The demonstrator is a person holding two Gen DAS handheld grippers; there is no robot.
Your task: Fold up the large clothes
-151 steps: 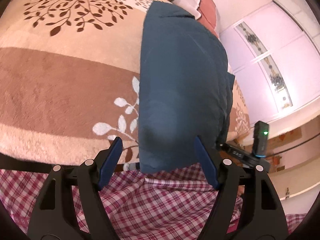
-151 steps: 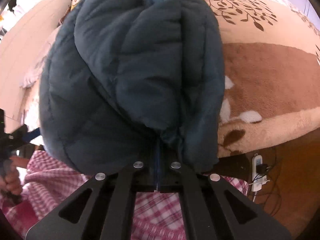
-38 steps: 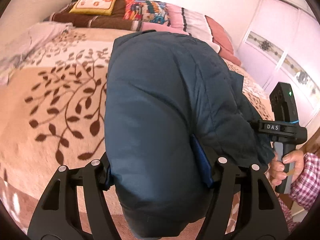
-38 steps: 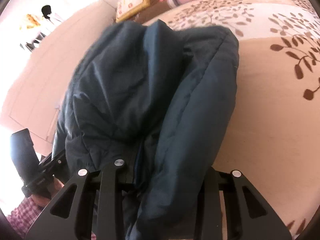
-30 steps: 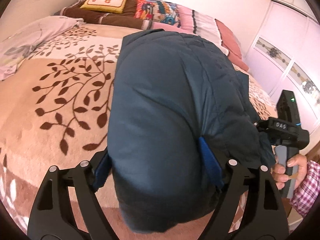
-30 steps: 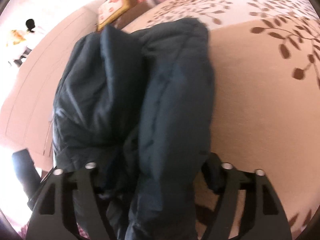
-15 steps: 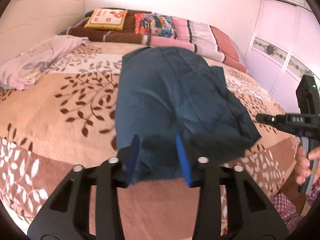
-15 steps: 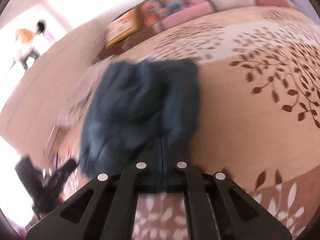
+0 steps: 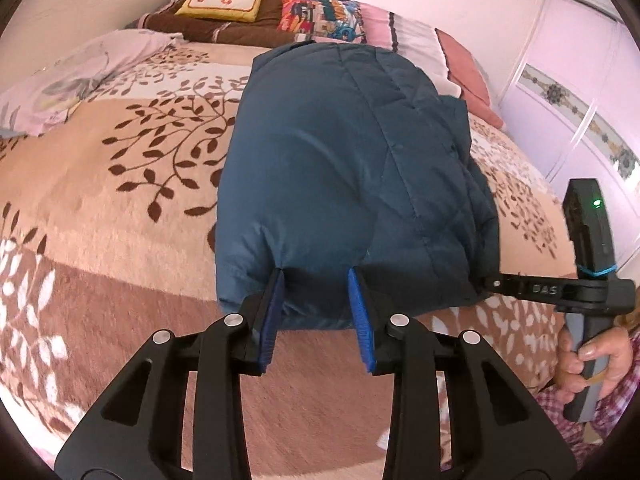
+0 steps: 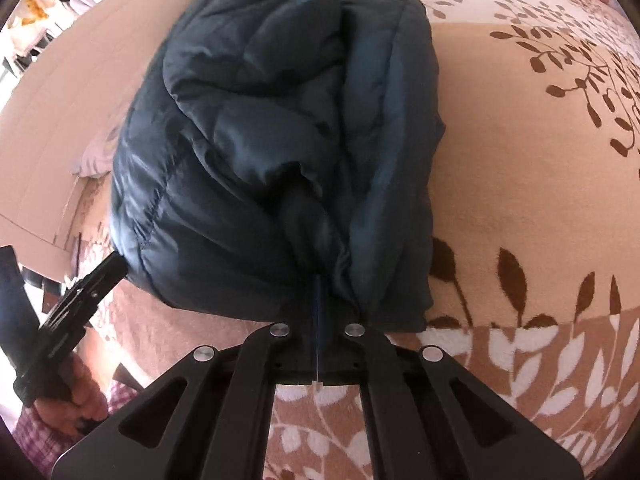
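Jacket [image 9: 352,168] folded on bed [image 9: 120,208], just ahead of both tongs. Left tongs [image 9: 318,312] apart, straddling near edge; right tongs [image 10: 320,312] clamped on bunched hem, steadying bundle.

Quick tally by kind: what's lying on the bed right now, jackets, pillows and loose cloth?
Jackets: 1, the dark blue jacket, folded on the blanket.
Pillows: 4 at the headboard, including the yellow flowered pillow.
Loose cloth: 1, the lilac cloth.
Total: 6.
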